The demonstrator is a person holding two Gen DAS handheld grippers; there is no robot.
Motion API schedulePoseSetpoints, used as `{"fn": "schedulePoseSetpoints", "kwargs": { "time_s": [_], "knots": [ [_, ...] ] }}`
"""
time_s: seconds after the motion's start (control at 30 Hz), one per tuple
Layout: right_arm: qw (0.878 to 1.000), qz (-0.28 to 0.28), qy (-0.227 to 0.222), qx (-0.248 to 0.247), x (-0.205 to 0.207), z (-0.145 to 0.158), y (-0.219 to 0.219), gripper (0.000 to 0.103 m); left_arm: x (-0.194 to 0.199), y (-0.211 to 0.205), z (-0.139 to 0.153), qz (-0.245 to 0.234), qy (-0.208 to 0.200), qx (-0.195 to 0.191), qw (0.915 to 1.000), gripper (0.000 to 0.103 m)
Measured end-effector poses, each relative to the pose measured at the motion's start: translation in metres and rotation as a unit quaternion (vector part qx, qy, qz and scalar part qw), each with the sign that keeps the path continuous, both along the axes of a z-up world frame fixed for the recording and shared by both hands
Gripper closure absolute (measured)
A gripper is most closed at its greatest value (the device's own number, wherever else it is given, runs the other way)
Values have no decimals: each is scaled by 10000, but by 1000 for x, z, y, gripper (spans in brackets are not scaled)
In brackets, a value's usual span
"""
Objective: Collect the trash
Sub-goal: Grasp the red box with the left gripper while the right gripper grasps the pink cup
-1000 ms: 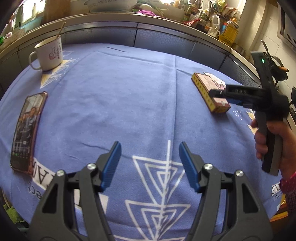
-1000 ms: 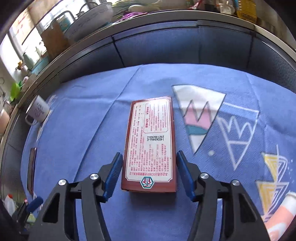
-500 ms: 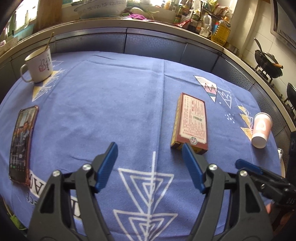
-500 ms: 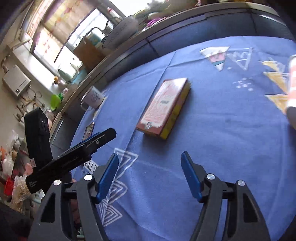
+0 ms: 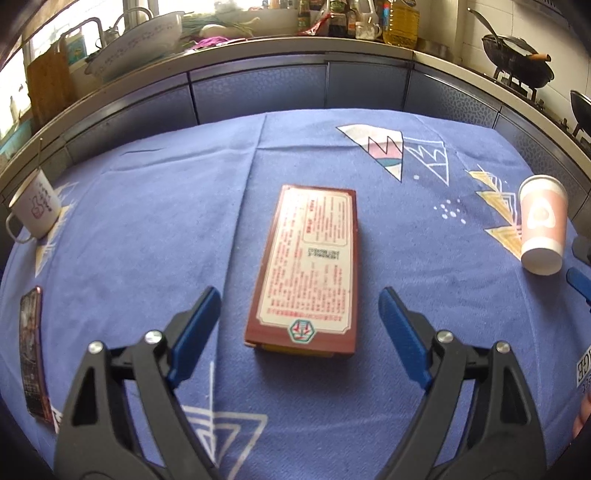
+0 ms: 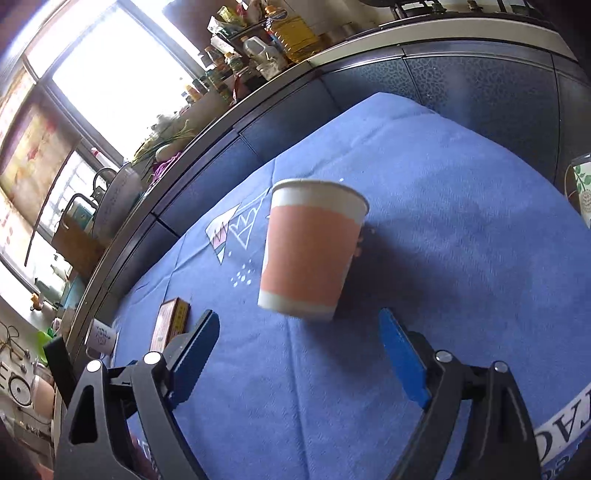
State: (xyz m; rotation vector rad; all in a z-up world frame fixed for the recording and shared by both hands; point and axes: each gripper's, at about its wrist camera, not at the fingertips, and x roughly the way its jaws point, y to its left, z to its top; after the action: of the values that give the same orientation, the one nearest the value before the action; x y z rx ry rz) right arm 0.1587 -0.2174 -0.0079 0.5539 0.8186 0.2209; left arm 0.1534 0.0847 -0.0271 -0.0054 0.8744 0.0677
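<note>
A flat red-brown box (image 5: 309, 271) with a printed white label lies on the blue tablecloth (image 5: 147, 229). My left gripper (image 5: 299, 325) is open, its blue fingers on either side of the box's near end, not touching it. A pink and white paper cup (image 6: 308, 251) stands upright on the cloth. My right gripper (image 6: 295, 345) is open just in front of the cup, empty. The cup also shows in the left wrist view (image 5: 542, 229) at the right, and the box in the right wrist view (image 6: 169, 325) at the left.
A white mug (image 5: 35, 212) stands at the far left and a phone (image 5: 32, 354) lies near the left table edge. Dark cabinets and a cluttered counter with an oil bottle (image 5: 399, 20) run behind the table. A wok (image 5: 517, 59) sits at the back right.
My left gripper has swung right and forward to straddle the box. My right gripper has left the box and turned right to face the paper cup.
</note>
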Motion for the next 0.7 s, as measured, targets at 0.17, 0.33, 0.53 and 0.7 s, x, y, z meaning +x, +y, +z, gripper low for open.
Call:
{"fn": "schedulePoseSetpoints", "kwargs": {
  "time_s": [0.17, 0.33, 0.53, 0.7],
  "knots": [
    [9993, -144, 313, 151, 45, -13, -8, 17, 7, 6, -7, 109, 176, -104, 9997, 29],
    [9994, -13, 313, 150, 59, -15, -6, 17, 6, 9, -8, 64, 169, -179, 9997, 33],
    [9967, 739, 246, 237, 33, -8, 20, 51, -1, 6, -7, -133, 118, -212, 9996, 44],
    [9854, 1692, 94, 188, -10, -2, 71, 57, -33, 16, 3, -150, -47, -355, 9992, 45]
  ]
}}
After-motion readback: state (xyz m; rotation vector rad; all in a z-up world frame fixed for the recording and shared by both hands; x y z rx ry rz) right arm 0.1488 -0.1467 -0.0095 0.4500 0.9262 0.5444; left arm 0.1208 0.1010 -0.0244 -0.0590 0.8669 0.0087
